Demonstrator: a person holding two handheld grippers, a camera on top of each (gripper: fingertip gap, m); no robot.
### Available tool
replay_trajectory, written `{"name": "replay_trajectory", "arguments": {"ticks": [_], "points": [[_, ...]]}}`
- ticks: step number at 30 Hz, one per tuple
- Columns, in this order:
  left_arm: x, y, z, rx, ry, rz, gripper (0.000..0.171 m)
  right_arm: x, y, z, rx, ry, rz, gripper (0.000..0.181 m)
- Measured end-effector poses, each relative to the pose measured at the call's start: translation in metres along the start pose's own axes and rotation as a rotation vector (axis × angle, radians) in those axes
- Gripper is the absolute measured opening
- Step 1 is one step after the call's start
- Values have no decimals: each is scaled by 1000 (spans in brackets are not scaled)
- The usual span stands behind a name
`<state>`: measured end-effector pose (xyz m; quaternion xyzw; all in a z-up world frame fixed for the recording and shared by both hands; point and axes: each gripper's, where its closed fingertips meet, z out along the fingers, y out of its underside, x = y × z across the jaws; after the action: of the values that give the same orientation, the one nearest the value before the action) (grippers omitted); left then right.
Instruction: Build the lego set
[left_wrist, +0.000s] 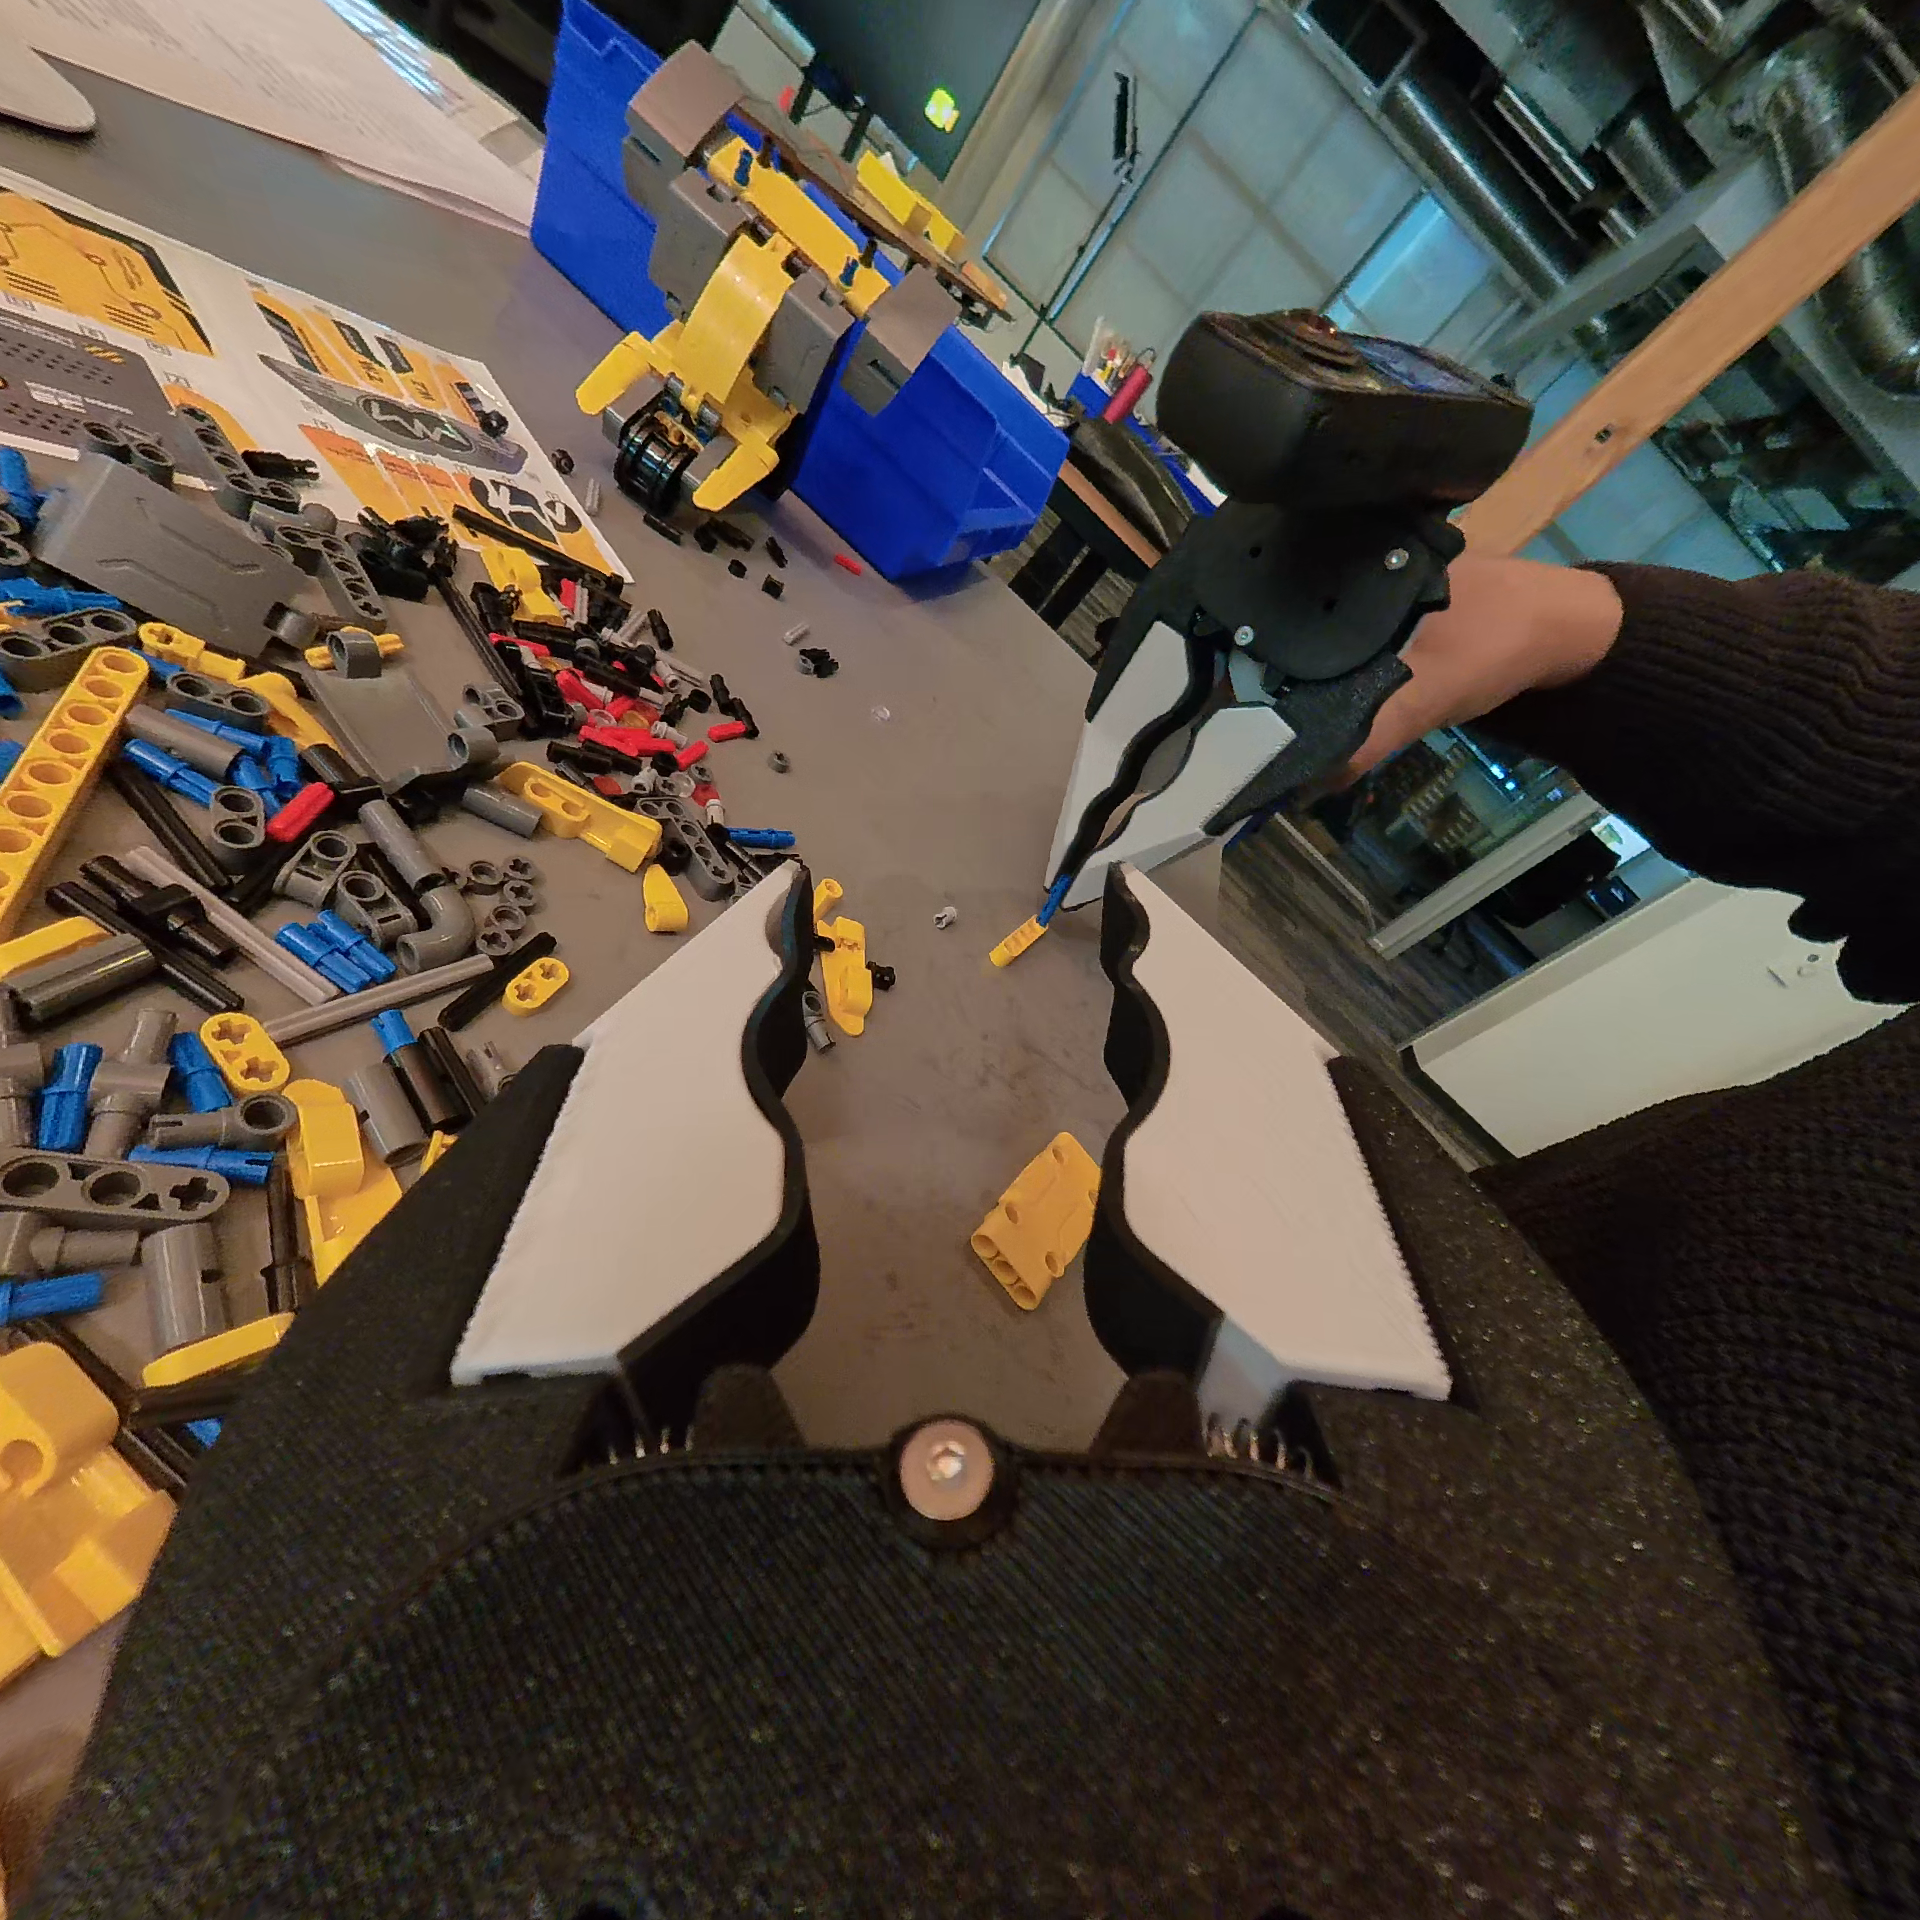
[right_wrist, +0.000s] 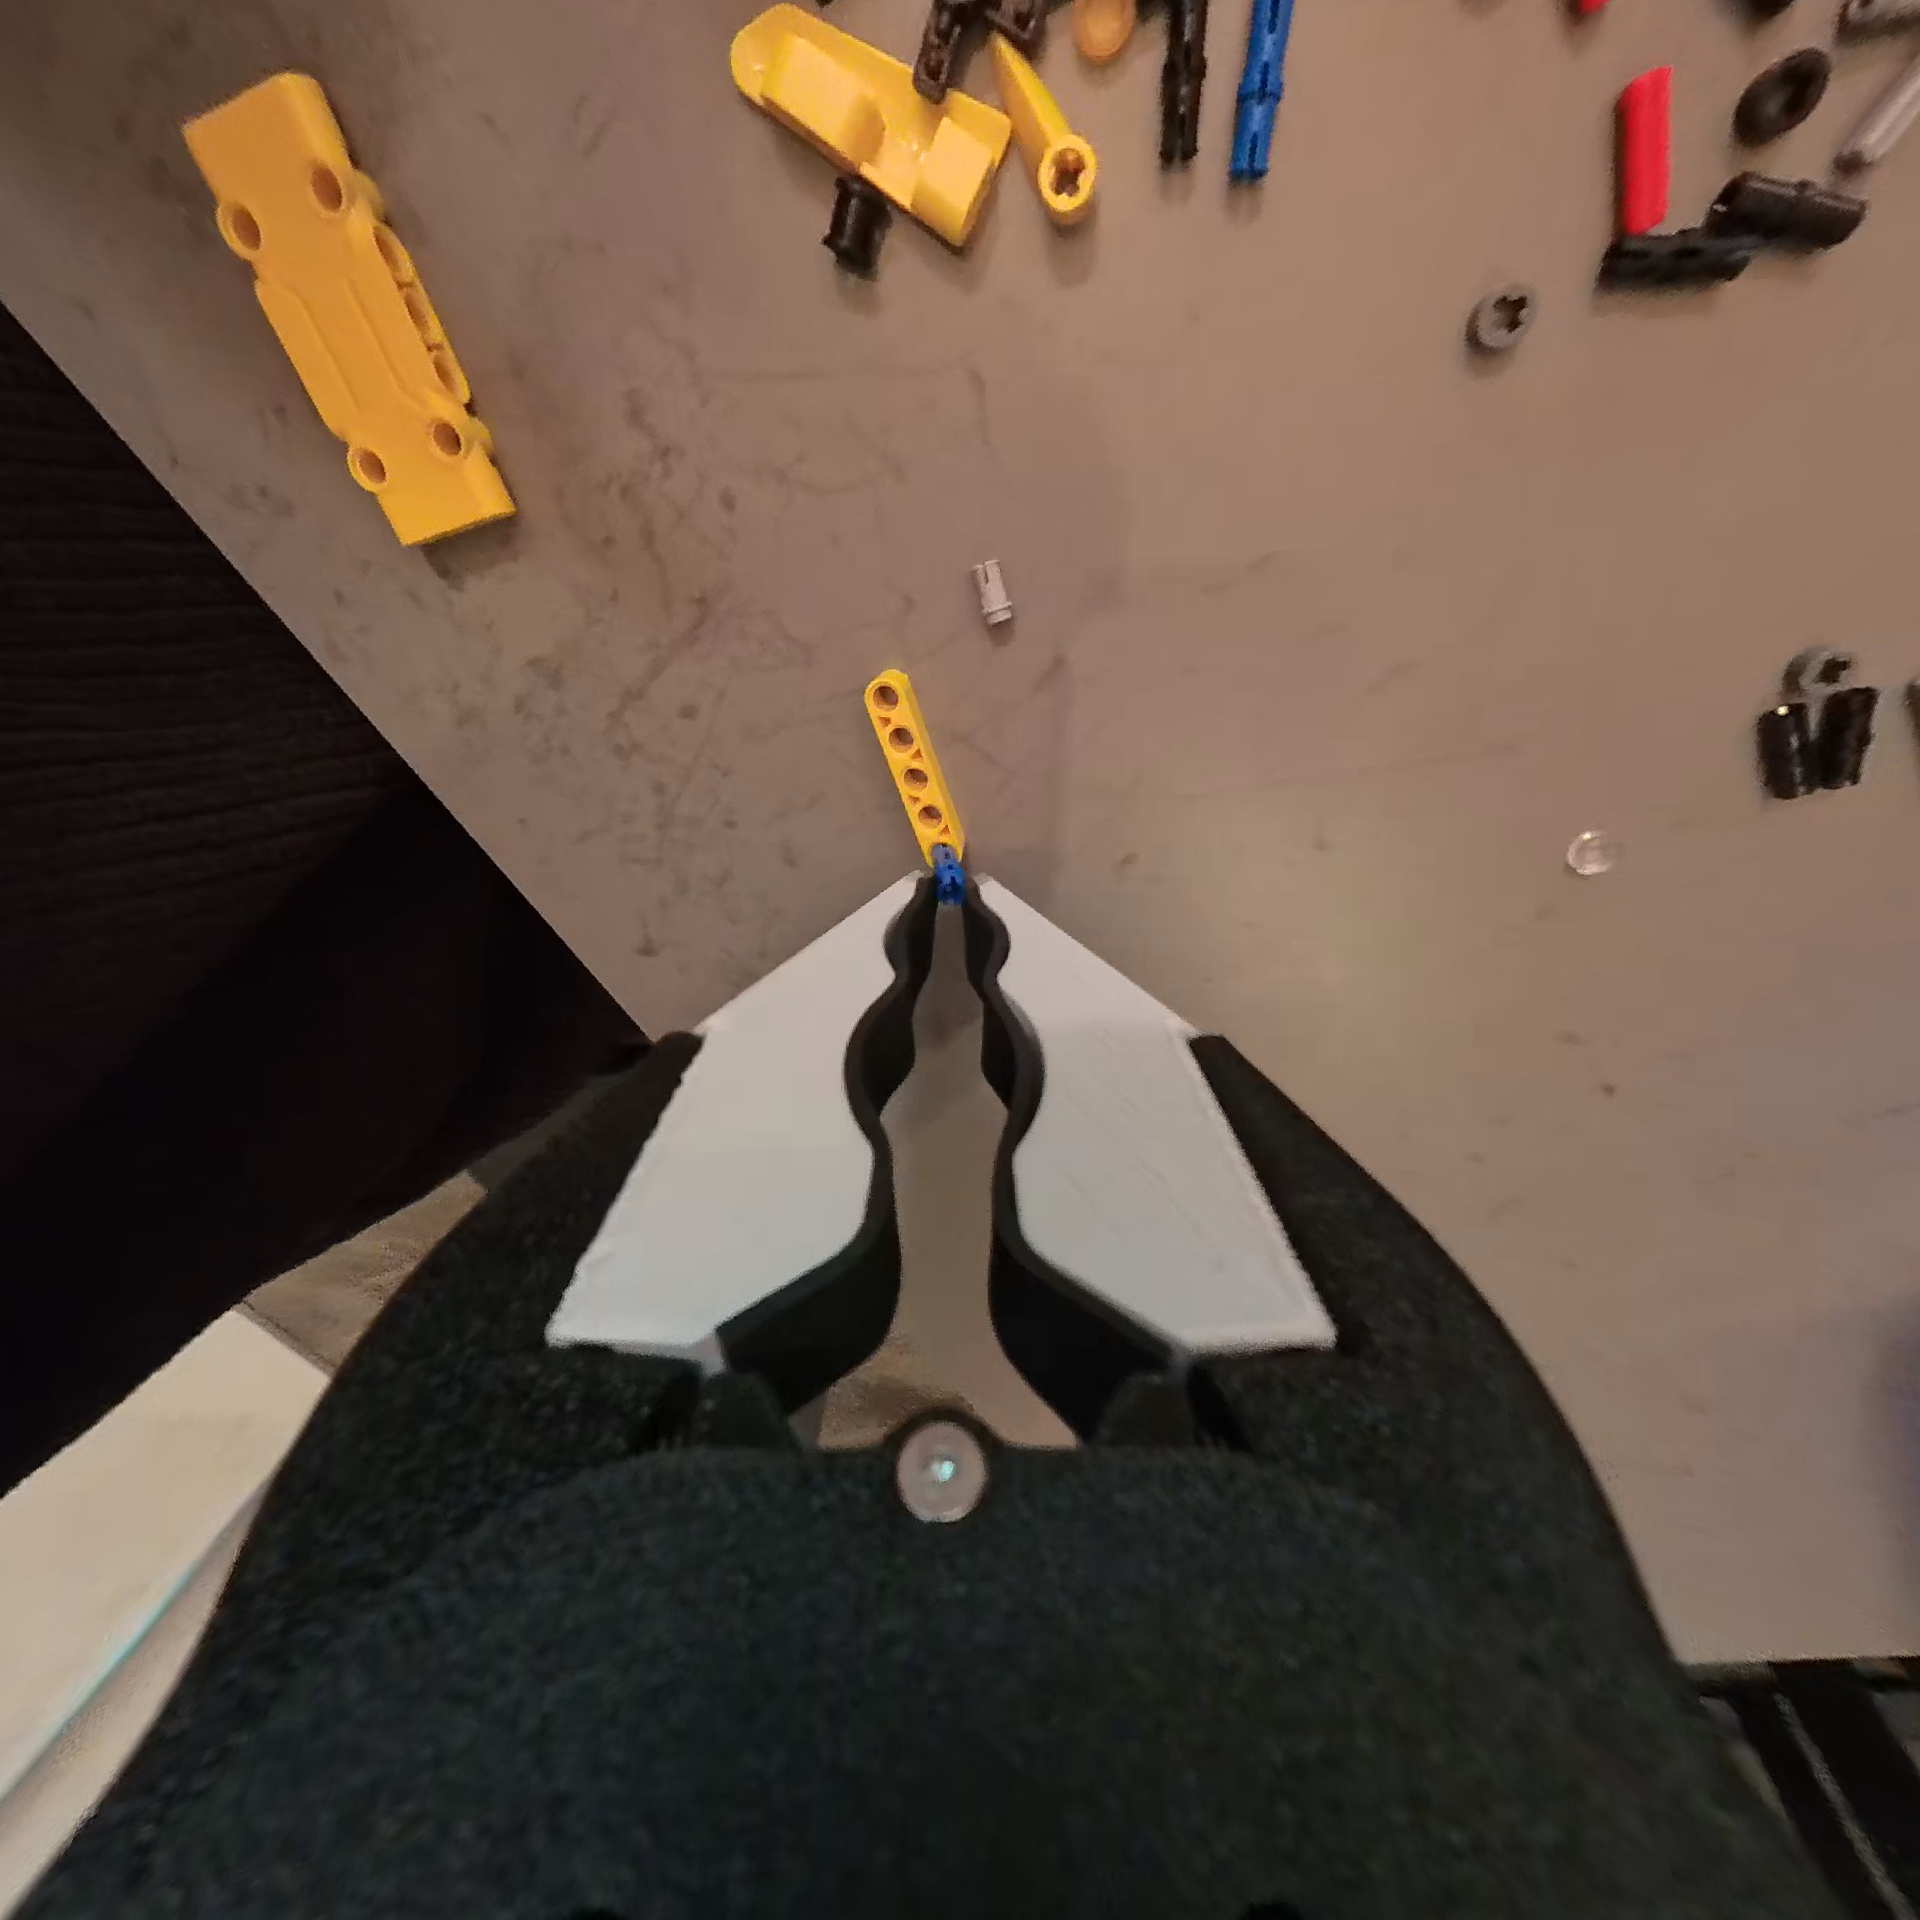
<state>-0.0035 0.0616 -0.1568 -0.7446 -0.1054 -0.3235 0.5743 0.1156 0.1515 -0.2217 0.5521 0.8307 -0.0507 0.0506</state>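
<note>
Grey scuffed table (right_wrist: 1299, 644), loose parts; left gripper (left_wrist: 956, 894) jaws spread, right gripper (right_wrist: 948, 883) jaws pinching blue pin (right_wrist: 948, 871).

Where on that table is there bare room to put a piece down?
Bare grey table lies between the left gripper's fingers, bordered by the yellow panel and the small yellow beam. Left of that, the loose-piece pile is crowded.

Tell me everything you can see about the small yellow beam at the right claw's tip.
The small yellow beam is a thin, flat, glossy plastic strip with rounded ends and a row of round holes. A blue pin sits in its near end, and the right claw is pinched shut on that pin. It slants down toward the grey table.
</note>
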Motion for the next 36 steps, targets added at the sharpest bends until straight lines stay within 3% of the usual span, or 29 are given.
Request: {"name": "replay_trajectory", "arguments": {"ticks": [6, 14, 25, 31, 34, 36], "points": [[0, 0, 0, 1, -1, 0, 53, 0, 1, 0, 30, -16, 33, 4], [0, 0, 0, -1, 0, 0, 54, 0, 4, 2, 88, 79, 46, 4], [0, 1, 1, -4, -5, 4, 54, -1, 7, 5, -35, 246, -110, 4], [0, 1, 0, -3, -4, 3, 54, 0, 4, 5, -125, 202, -162, 5], [1, 0, 0, -2, 4, 3, 54, 1, 4, 4, -82, 178, -150, 5], [4, 0, 0, 2, 18, 6, 55, 3, -8, -5, 25, 189, -129, 5]]}}
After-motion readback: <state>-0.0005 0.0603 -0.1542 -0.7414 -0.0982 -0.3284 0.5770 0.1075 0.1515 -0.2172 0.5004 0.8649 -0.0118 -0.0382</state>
